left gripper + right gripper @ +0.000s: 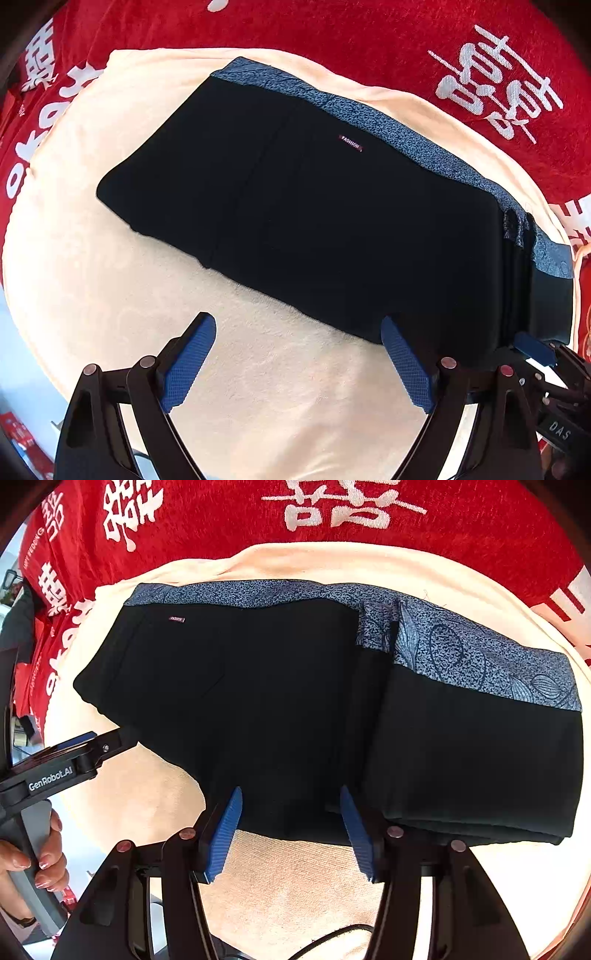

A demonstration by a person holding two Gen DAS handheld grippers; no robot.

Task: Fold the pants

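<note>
Your black pants lie folded into a flat bundle on the cream towel, which is spread over a red cloth with white characters. A blue patterned band runs along the far edge of the pants, and a small "FASHION" label sits on the top layer. In the right wrist view the pants show a second folded stack on the right side, its patterned band overlapping the main panel. Your left tongs are spread wide apart over bare towel, holding nothing; the right blue pad is just beside the near edge of the pants. Your right tongs are also apart, empty, tips at the near hem, over the fabric edge; touching or not, cannot tell. The left tongs show from the side at the pants' left corner in that view, with your left hand on the grey handle.
</note>
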